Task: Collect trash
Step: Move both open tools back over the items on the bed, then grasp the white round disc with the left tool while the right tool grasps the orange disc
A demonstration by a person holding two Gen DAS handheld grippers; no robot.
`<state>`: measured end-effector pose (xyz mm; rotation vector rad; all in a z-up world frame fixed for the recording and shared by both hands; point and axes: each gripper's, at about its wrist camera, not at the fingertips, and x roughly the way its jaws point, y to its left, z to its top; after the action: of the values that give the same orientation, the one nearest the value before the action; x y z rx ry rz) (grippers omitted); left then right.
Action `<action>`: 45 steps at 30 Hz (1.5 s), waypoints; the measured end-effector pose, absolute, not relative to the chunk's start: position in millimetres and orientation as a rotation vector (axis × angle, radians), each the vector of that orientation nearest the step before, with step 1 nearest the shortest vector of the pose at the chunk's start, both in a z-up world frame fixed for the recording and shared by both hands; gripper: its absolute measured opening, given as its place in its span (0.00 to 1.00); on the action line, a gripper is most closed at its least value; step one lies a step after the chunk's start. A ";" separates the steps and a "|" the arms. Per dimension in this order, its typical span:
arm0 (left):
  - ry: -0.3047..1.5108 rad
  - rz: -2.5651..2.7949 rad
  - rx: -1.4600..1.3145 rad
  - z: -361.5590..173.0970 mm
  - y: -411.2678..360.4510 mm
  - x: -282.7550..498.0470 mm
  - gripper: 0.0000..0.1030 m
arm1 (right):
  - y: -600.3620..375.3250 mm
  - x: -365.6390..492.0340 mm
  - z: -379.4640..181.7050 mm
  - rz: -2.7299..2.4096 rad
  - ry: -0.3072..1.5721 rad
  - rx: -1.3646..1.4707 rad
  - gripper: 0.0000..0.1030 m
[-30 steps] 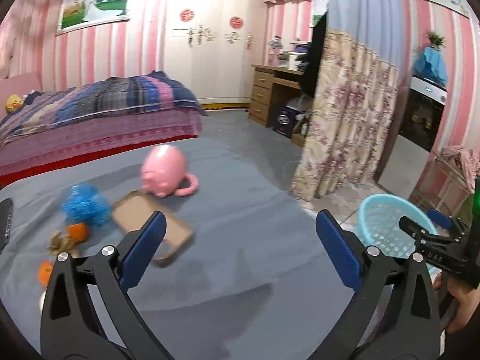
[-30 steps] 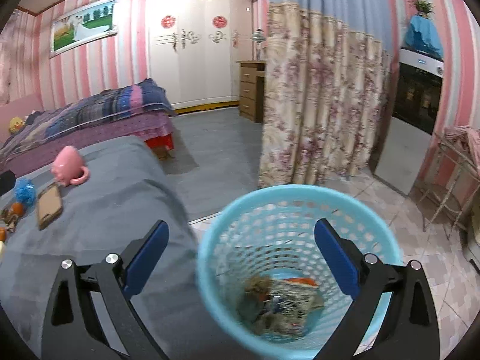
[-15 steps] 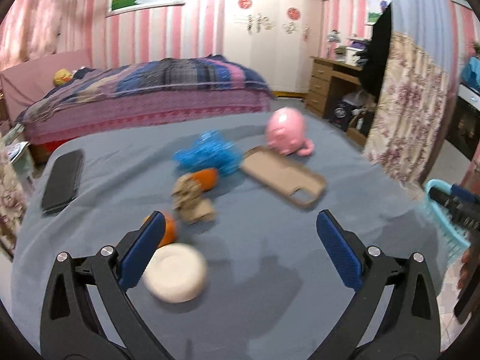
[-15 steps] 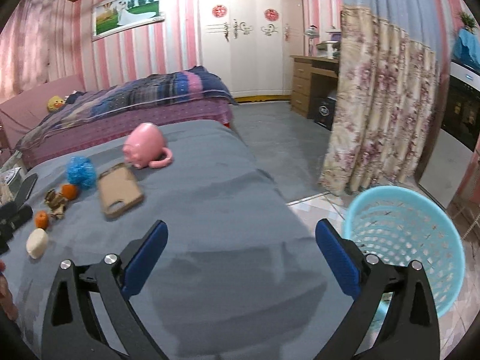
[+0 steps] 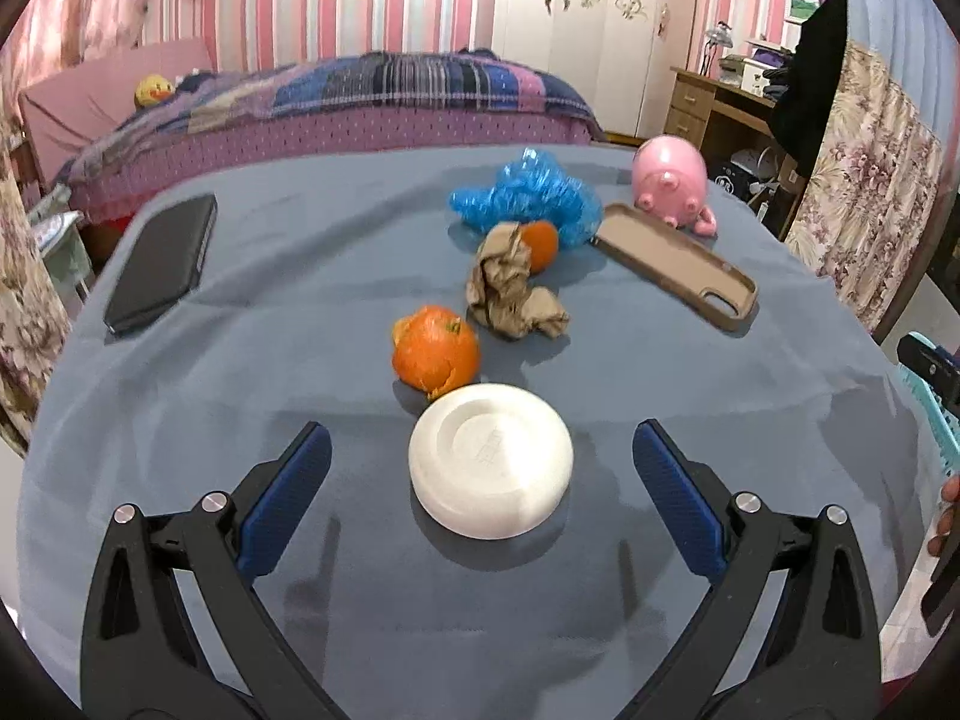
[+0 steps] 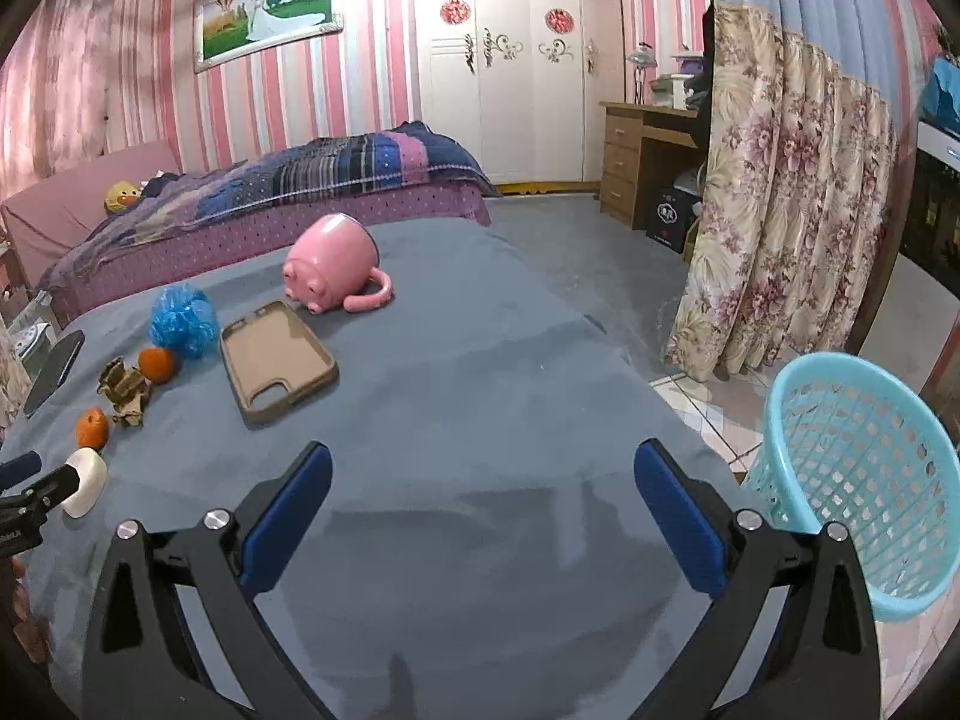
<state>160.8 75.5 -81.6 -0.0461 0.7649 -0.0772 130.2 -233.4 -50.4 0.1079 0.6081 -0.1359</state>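
Grey cloth covers the counter, and the trash is laid out on it: an orange peel, a crumpled brown paper wad, a second orange piece and a blue plastic wad. The left tool is held spread wide and empty, with a white round puck sitting between its pads, not touched. The puck is judged not trash, nor the phone case, pink pig mug or black phone. For a clean pick the left tool should be carried past the puck, centred over the peel just behind it, and closed only once the pads straddle it. The right tool is also spread and empty, above bare cloth. The blue basket stands on the floor beside the counter, for the drop.
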 end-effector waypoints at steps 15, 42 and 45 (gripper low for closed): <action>0.848 -0.115 -0.071 -93.9 76.5 168.4 0.59 | -222.0 141.5 -59.3 -0.122 0.666 0.066 0.96; 0.659 0.167 -0.104 -67.0 227.2 116.2 0.59 | -27.0 152.1 -66.8 0.275 0.693 -0.060 0.96; 0.660 0.177 -0.107 -66.9 235.2 111.0 0.59 | -5.6 153.3 -68.6 0.317 0.713 -0.065 0.96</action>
<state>111.0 235.2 -66.9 -0.1066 0.6600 0.1767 153.3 -5.6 -68.6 -0.0653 0.7133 0.3167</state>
